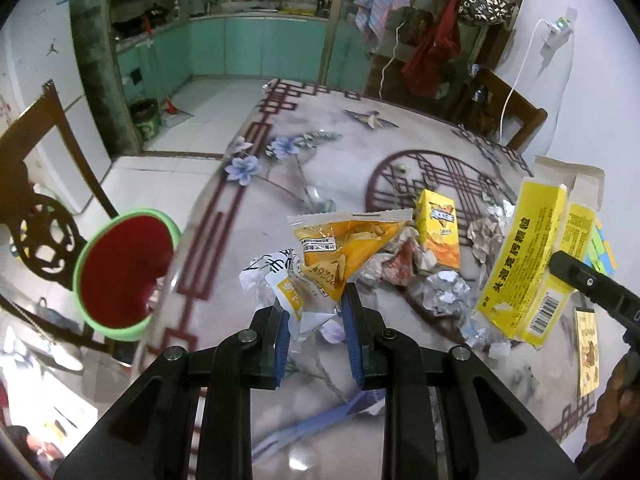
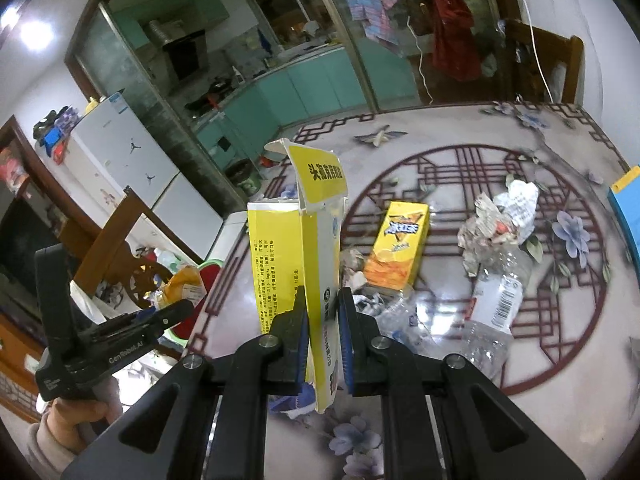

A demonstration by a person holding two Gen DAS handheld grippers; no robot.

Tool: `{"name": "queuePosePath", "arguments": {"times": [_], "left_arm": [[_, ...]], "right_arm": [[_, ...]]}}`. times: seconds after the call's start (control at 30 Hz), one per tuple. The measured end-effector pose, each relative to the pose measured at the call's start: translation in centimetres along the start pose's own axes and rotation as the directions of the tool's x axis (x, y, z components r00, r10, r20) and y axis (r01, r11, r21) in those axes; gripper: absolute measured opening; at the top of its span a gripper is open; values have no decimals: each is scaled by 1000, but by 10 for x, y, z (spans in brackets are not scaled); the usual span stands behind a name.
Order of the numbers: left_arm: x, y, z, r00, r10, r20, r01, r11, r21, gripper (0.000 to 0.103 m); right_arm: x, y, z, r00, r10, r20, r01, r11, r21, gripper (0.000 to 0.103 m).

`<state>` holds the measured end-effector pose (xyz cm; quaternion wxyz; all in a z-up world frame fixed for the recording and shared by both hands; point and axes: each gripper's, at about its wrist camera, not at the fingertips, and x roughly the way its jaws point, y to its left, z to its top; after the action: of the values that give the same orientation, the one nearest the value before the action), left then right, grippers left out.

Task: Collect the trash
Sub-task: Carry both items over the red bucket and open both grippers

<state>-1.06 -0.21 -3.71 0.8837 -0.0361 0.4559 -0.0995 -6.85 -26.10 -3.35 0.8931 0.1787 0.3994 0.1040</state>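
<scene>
My left gripper (image 1: 316,312) is shut on crumpled snack wrappers, an orange one (image 1: 344,244) and a white-and-yellow one (image 1: 280,284), held above the table near its left edge. My right gripper (image 2: 323,312) is shut on an open yellow medicine carton (image 2: 296,248), held upright above the table; the carton also shows in the left wrist view (image 1: 528,264). A green bin with a red liner (image 1: 124,272) stands beside the table on the left. The left gripper (image 2: 120,328) shows at the lower left of the right wrist view.
On the patterned table (image 1: 320,148) lie a small yellow drink carton (image 1: 438,228), crumpled foil (image 1: 444,292) and paper (image 2: 500,220), and a crushed clear plastic bottle (image 2: 496,300). Wooden chairs (image 1: 36,184) stand at the left and at the far right. A blue box (image 2: 628,208) sits at the right edge.
</scene>
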Motion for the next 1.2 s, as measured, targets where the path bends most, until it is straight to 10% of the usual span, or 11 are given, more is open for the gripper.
{"name": "queuePosePath", "arguments": {"times": [1.2], "left_arm": [[7,200,25,999,32,-16,-32,999,-34,23]], "right_arm": [[102,186,11,1000,-31,-1,30,999,-43,11]]}}
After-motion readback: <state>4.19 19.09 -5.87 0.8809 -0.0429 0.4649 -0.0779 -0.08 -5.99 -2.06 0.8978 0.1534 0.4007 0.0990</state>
